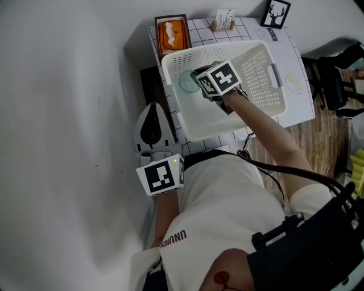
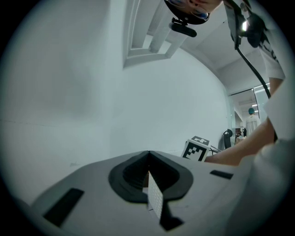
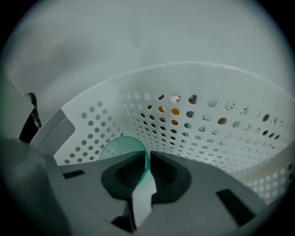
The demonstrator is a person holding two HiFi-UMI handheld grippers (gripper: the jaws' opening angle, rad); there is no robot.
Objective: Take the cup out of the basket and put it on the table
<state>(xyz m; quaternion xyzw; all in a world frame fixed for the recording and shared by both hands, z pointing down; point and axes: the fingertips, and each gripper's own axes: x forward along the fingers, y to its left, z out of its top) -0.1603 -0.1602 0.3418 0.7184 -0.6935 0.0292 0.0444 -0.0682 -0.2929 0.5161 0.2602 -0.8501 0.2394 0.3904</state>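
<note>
Though half-hidden by jaws, cup (image 3: 117, 147) pinched in right gripper (image 3: 147, 156), left gripper (image 2: 148, 159) pressed together.

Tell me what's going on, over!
Right gripper pinching cup rim, inside basket. Left gripper shut, empty, outside basket. Nothing seen blocking the lift.

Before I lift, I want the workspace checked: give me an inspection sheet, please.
Surface: table, gridded cloth, holds the basket.
Job's things: green cup inside white basket, not yet out.
Clutter: orange box, card stand, framed picture at the far edge.
Grippers: right gripper shut on the cup's wall; left gripper shut, empty, off the table.
Cables: black cable across the person's torso.
Surroundings: white wall, wood floor, dark chair.
</note>
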